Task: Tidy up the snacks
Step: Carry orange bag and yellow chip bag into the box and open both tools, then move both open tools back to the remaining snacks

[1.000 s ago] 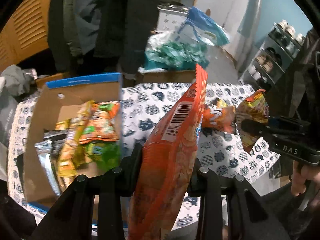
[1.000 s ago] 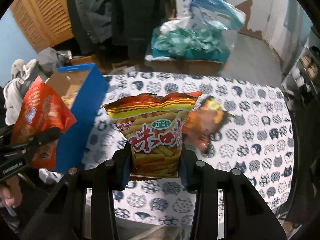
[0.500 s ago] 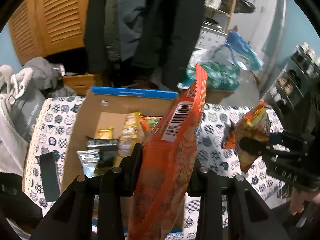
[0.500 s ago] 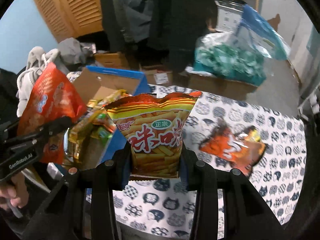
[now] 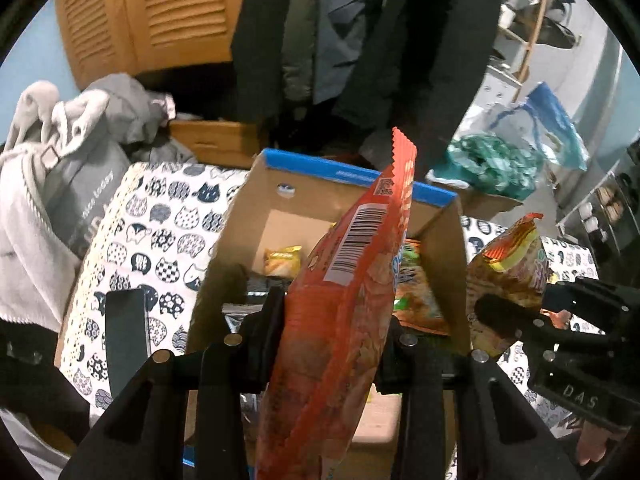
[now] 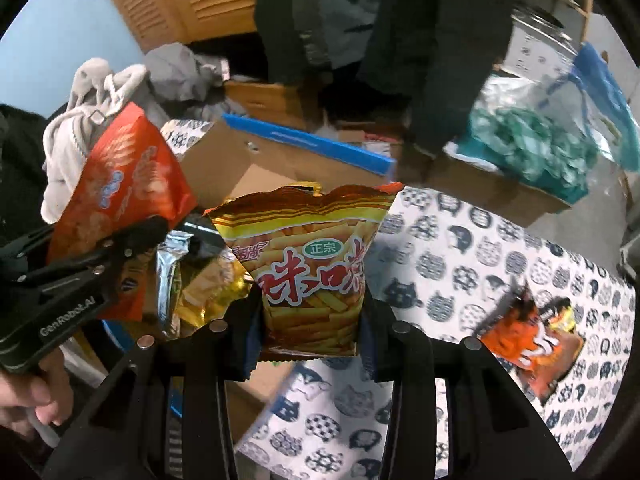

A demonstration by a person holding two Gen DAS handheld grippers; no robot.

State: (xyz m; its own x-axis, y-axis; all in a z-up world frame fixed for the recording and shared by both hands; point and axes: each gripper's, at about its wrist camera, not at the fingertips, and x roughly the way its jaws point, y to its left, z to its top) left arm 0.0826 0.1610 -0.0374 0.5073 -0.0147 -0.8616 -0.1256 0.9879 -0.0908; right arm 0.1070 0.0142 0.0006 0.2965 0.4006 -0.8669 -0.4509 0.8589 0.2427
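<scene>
My left gripper point(image 5: 332, 340) is shut on a red-orange snack bag point(image 5: 344, 312) and holds it edge-up over the open cardboard box point(image 5: 444, 256), which has a blue rim and several snack packs inside. My right gripper point(image 6: 310, 320) is shut on a yellow-and-red fries snack bag point(image 6: 308, 264) above the box's right side. That bag point(image 5: 508, 276) shows at the right of the left wrist view, and the red bag point(image 6: 120, 196) at the left of the right wrist view. An orange snack pack point(image 6: 528, 340) lies on the cat-print tablecloth point(image 6: 460, 248).
Grey clothes point(image 5: 60, 184) are piled left of the table. Dark coats point(image 5: 360, 32) hang behind the box. A box with teal plastic bags point(image 6: 532, 148) stands at the back right. A flat dark object point(image 5: 126, 340) lies on the cloth left of the box.
Both grippers have swung left with their bags, from over the bare cloth to over the cardboard box. The orange pack on the cloth now lies far to the right.
</scene>
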